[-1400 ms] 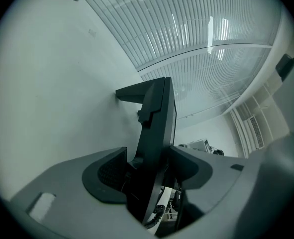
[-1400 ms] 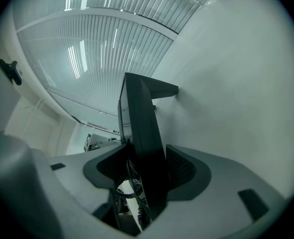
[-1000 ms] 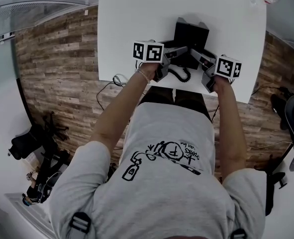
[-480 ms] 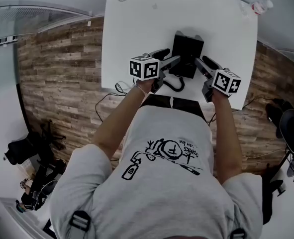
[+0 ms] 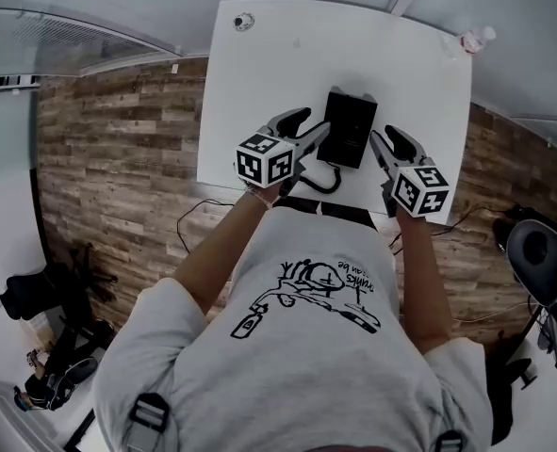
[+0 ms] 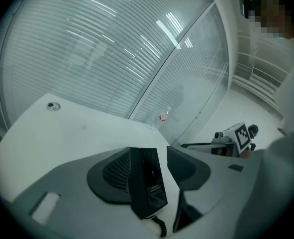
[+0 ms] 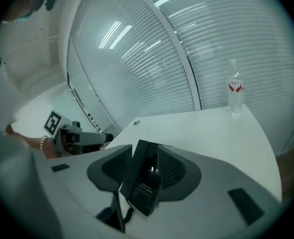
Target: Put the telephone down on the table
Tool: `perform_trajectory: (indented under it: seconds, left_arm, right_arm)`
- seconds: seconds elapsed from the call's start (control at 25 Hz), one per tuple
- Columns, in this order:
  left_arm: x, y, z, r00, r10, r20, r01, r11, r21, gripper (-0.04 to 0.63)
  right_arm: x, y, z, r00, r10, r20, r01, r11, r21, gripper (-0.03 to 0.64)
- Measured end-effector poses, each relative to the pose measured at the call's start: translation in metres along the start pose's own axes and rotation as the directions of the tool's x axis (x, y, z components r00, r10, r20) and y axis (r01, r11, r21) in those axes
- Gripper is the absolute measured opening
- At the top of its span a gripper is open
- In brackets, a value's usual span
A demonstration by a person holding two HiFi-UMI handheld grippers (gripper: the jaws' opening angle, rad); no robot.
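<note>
Left gripper [image 5: 311,126], right gripper [image 5: 384,141]: jaws just narrowing, partly apart, clamping nothing | telephone [image 5: 351,128]: flat on table [image 5: 259,73], between the grippers, free of both | task: set-down looks done, only pulling clear left

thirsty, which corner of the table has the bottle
The far right corner of the table, from the person's side: the bottle stands there. The far left corner has only a round grommet, and no bottle shows at the near corners.
</note>
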State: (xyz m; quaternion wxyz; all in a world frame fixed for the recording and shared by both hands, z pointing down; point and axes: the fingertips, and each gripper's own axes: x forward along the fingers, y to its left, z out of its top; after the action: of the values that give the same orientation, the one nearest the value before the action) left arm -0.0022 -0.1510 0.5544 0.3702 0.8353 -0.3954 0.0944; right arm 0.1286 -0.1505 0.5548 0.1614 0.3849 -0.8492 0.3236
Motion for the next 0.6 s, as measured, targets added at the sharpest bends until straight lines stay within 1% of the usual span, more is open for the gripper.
perform_trajectory:
  seconds: [0.16, 0.2, 0.32, 0.4, 0.48, 0.6]
  left_arm:
    - [-0.018, -0.020, 0.027, 0.998, -0.012, 0.056, 0.009, 0.999, 0.051, 0.209]
    - [-0.023, -0.025, 0.035, 0.997, -0.013, 0.074, 0.008, 0.998, 0.068, 0.207]
    - [-0.038, -0.042, 0.060, 0.991, -0.010, 0.133, -0.008, 0.992, 0.128, 0.189]
    - [-0.047, -0.055, 0.072, 0.988, -0.016, 0.156, -0.008, 0.988, 0.153, 0.176]
    - [-0.055, -0.067, 0.084, 0.985, -0.032, 0.171, 0.004, 0.987, 0.160, 0.175]
    - [-0.067, -0.084, 0.104, 0.975, -0.046, 0.219, 0.003, 0.981, 0.194, 0.170]
  right_arm:
    - [-0.017, 0.022, 0.027, 0.999, -0.014, 0.047, 0.019, 0.994, -0.103, 0.133]
    - [-0.021, 0.028, 0.035, 0.998, -0.015, 0.060, 0.022, 0.992, -0.126, 0.118]
    - [-0.038, 0.046, 0.060, 0.994, -0.015, 0.110, 0.035, 0.982, -0.187, 0.110]
    - [-0.050, 0.059, 0.076, 0.989, -0.002, 0.148, 0.035, 0.976, -0.215, 0.105]
    - [-0.062, 0.072, 0.092, 0.983, 0.017, 0.183, 0.027, 0.972, -0.234, 0.098]
    - [-0.079, 0.089, 0.114, 0.973, 0.029, 0.231, 0.036, 0.962, -0.272, 0.092]
